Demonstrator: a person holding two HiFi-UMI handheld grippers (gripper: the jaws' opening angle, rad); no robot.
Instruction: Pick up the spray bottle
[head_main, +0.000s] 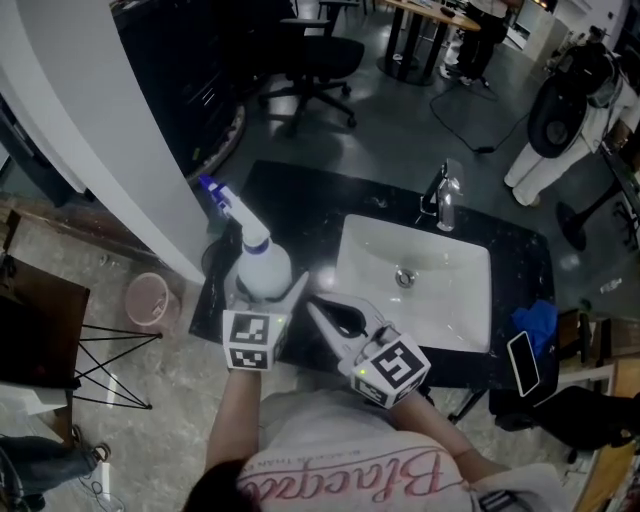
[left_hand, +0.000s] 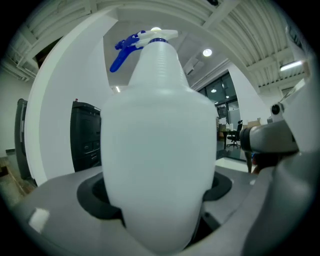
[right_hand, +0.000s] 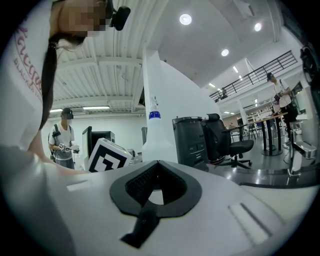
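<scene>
Right gripper (head_main: 314, 306): nearest, jaws clenched together, nothing between them, over the counter's (head_main: 300, 205) front edge.
Left gripper (head_main: 266, 292): just beside it, jaws clamped on the bottle's (left_hand: 160, 150) white body.
Bottle: upright, blue trigger on top, at the counter's left end beside the sink (head_main: 352, 262); whether its base touches the counter cannot be told.
Phone (head_main: 523, 362), blue cloth (head_main: 535, 325): right of sink.
Faucet (head_main: 445, 200): behind the basin.
Chair (head_main: 315, 60): far back.

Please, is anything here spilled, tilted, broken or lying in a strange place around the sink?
Nothing looks spilled or broken. The spray bottle stands upright in the left gripper. Only the phone lies very near the counter edge, beside the blue cloth.
</scene>
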